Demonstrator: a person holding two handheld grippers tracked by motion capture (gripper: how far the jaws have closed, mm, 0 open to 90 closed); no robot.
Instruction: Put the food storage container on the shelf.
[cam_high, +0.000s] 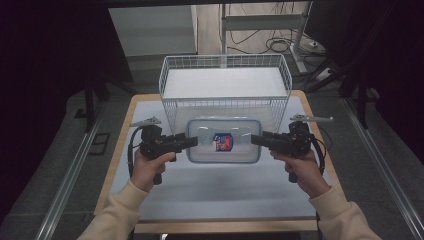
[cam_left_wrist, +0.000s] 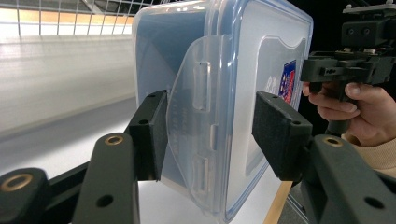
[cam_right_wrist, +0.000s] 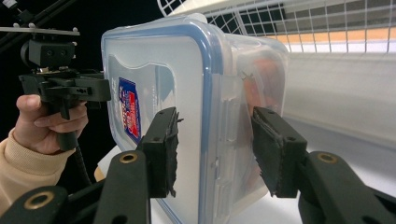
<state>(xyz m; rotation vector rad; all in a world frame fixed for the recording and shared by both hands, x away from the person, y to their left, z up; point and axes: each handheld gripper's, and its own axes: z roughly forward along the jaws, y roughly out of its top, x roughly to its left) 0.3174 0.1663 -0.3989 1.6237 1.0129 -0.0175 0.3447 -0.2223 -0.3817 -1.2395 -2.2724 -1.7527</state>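
The plastic box (cam_high: 224, 141) sits in the middle of the high view, in front of the white wire basket (cam_high: 225, 85). Its long side runs left to right, lid up. A red and blue sticker (cam_high: 222, 142) is on the lid; its words are too small to read. The left gripper (cam_high: 189, 142) and right gripper (cam_high: 257, 140) each squeeze one short end.

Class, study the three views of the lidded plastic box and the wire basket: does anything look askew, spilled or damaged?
Nothing stands out. The plastic box sits level between the left tongs and right tongs, its blue-rimmed lid seated all round, and the wire basket stands square behind it.
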